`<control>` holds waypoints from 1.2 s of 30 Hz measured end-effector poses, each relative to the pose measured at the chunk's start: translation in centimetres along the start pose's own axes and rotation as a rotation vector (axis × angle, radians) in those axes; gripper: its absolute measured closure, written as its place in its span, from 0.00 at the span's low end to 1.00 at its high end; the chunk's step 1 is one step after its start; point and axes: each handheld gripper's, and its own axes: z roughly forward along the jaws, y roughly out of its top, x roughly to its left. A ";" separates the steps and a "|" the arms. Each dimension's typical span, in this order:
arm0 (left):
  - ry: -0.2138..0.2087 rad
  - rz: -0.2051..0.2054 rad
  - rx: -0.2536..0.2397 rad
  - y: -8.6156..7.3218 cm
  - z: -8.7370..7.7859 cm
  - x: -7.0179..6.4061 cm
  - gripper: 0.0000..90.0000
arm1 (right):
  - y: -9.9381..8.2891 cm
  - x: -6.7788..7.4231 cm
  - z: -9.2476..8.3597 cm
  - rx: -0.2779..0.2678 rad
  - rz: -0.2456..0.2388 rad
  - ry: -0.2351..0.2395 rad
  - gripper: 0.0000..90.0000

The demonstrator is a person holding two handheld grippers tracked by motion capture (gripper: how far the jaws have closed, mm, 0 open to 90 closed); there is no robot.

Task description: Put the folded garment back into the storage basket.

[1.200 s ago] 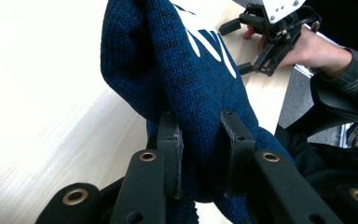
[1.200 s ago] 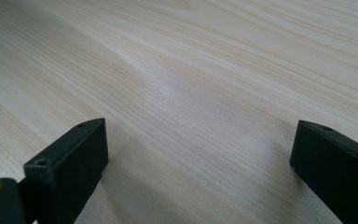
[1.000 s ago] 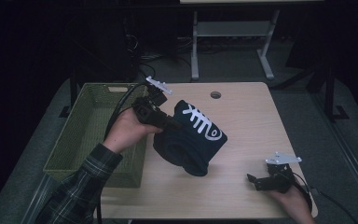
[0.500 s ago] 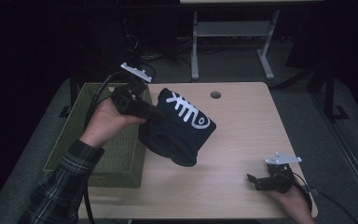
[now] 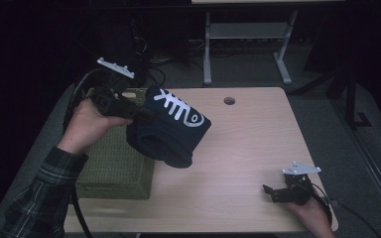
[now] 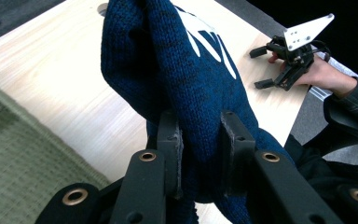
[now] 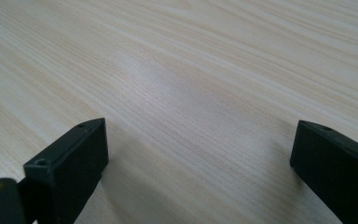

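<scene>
Left tongs [image 5: 141, 113] hold a dark blue knitted garment [image 5: 171, 130] up above the left part of the surface [image 5: 258, 144].

In the left gripper view the 2 black jaws of the left tongs pinch a thick fold of the blue knit between their pads, closed down onto the cloth, and the garment's white woven pattern [image 6: 205, 39] faces the far side. In the high view the garment hangs clear of the wood, its lower edge just over the rim of the olive-green woven basket [image 5: 114, 163] at the left edge of the surface. The right tongs [image 5: 274, 192] rest low near the front right corner, well apart from the garment, their jaws spread wide with bare wood between them.
</scene>
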 end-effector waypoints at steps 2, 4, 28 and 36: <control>0.007 -0.004 0.002 -0.1 -0.5 0.2 0.81 | 0.0 0.0 0.0 0.000 0.000 0.000 0.04; 0.011 -0.011 0.000 -0.3 -0.9 0.4 0.81 | 0.0 0.0 0.0 0.000 0.000 0.000 0.04; 0.076 -0.109 -0.055 -3.4 -7.4 2.7 0.81 | 0.0 0.0 0.0 0.001 0.000 0.001 0.04; 0.084 -0.134 -0.068 -5.2 -8.0 3.4 0.81 | 0.0 0.0 0.0 0.001 0.000 0.000 0.04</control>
